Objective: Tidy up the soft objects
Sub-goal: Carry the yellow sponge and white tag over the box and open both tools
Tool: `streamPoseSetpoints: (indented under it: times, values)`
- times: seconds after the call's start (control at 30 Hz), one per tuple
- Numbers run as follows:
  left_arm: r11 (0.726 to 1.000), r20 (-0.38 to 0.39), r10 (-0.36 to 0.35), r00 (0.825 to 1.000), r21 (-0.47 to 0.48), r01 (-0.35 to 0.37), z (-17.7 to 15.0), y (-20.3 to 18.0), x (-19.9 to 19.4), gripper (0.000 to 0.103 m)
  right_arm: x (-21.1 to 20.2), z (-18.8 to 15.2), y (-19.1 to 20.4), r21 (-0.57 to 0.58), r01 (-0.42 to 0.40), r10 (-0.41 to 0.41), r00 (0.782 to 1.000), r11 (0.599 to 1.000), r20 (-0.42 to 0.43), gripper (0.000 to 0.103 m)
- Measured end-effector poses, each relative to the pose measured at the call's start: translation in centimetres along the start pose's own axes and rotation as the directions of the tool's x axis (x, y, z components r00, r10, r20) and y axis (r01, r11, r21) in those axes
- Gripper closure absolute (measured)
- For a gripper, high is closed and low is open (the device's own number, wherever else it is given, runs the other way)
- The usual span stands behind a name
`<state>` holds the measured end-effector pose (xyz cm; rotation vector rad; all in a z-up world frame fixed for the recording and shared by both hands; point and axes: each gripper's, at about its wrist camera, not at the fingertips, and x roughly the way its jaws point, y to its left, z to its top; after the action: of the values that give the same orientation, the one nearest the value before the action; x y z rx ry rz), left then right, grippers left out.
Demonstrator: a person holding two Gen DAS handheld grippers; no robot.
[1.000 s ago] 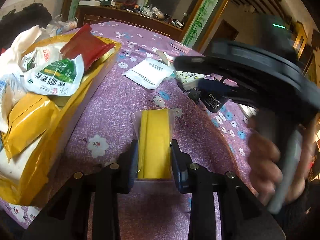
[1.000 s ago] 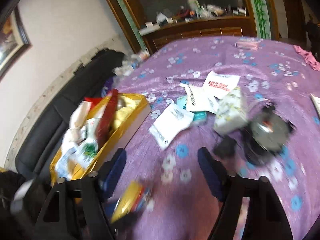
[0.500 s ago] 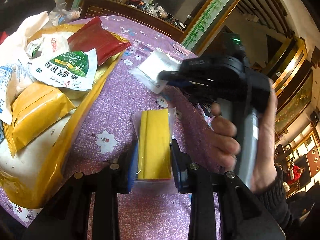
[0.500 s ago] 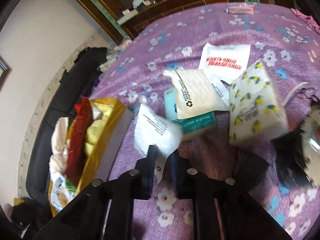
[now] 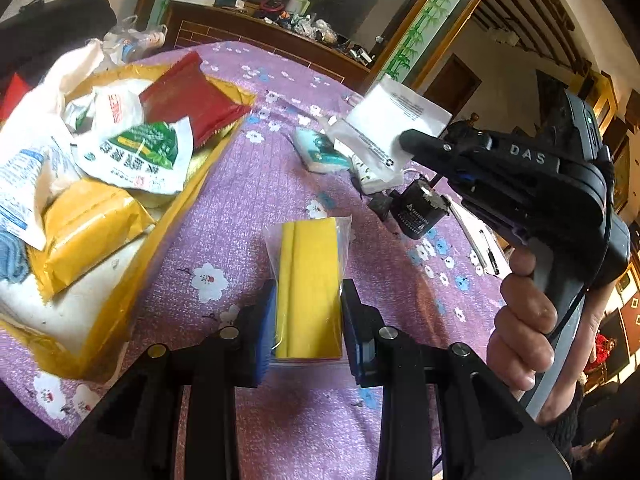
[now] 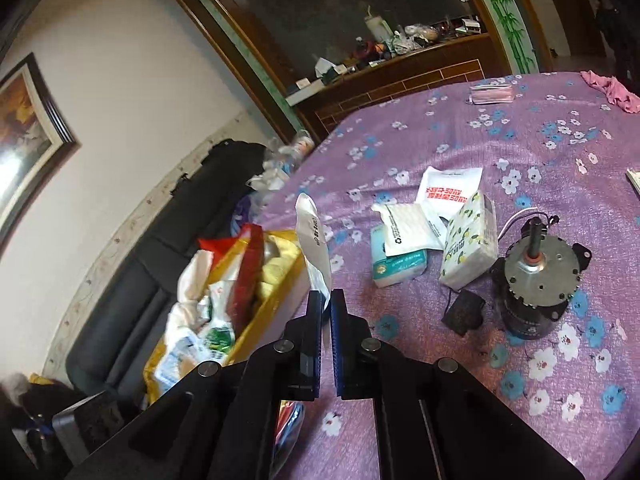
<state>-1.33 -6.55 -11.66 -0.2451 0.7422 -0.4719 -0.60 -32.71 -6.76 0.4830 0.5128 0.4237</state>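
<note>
The right gripper [image 6: 326, 300] pinches only the corner of a limp white pouch [image 6: 314, 240] lifted near the table's left edge, so it could slip out before reaching the overfull gold box [image 6: 280, 292]. The left gripper [image 5: 308, 312] clamps a yellow bagged pack [image 5: 310, 280], which could topple off that heap.

Glossy plastic yellow packet [image 5: 310, 284]; matt cloth tablecloth [image 6: 460, 140].
</note>
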Motion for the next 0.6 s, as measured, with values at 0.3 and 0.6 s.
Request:
streamPoseSetpoints:
  times: [0.3,0.6]
  values:
    - [1.000,0.104,-0.002,0.995,-0.027,0.004,1.7,0.8,-5.9,0.075,-2.6,-0.4,1.1,0.009,-0.070,0.070,0.997,0.997,0.042,0.099]
    - [0.990,0.213,0.097,0.972,-0.123,-0.072,4.1,6.1,-9.9,0.075,0.2,-0.3,5.0,-0.030,-0.184,0.183,0.983,0.983,-0.023,0.099]
